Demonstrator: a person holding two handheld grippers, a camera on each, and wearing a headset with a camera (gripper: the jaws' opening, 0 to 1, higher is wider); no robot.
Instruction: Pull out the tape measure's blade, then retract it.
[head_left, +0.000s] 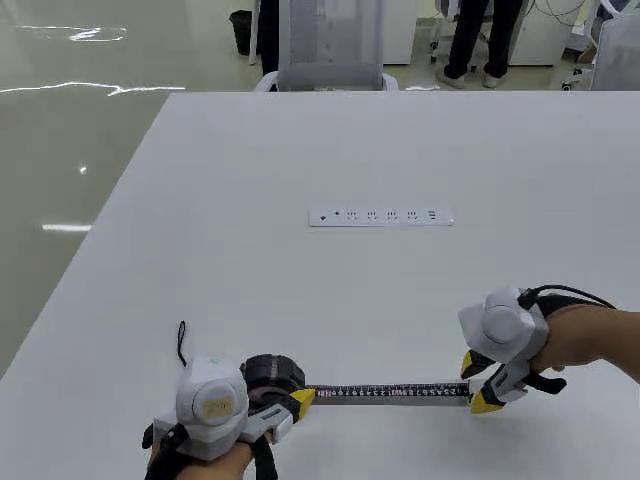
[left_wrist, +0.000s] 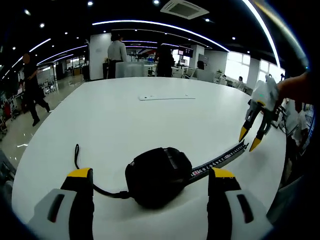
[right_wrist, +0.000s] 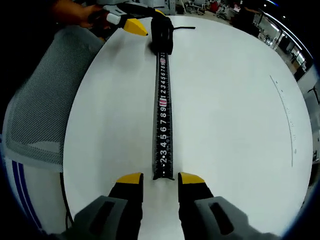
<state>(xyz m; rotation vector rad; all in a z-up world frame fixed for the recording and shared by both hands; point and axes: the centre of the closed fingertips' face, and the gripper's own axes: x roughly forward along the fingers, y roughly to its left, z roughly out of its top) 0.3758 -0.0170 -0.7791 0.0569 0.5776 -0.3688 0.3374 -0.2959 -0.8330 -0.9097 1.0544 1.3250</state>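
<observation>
Tape measure drawn out across a white counter (head_left: 400, 150): the black case (left_wrist: 159, 176) lies flat near the front edge. It sits between the 2 yellow-tipped jaws of the left gripper (left_wrist: 150, 174), which stand apart with a gap showing on either side of the case. The blade (right_wrist: 163, 120) runs straight along the counter from the case, numbers up. Its end lies between the jaws of the right gripper (right_wrist: 161, 178), which are also spread and clear of the blade's edges. A thin black cord (left_wrist: 76, 155) trails from the case. A white power strip (head_left: 380, 217) lies farther back, well apart.
</observation>
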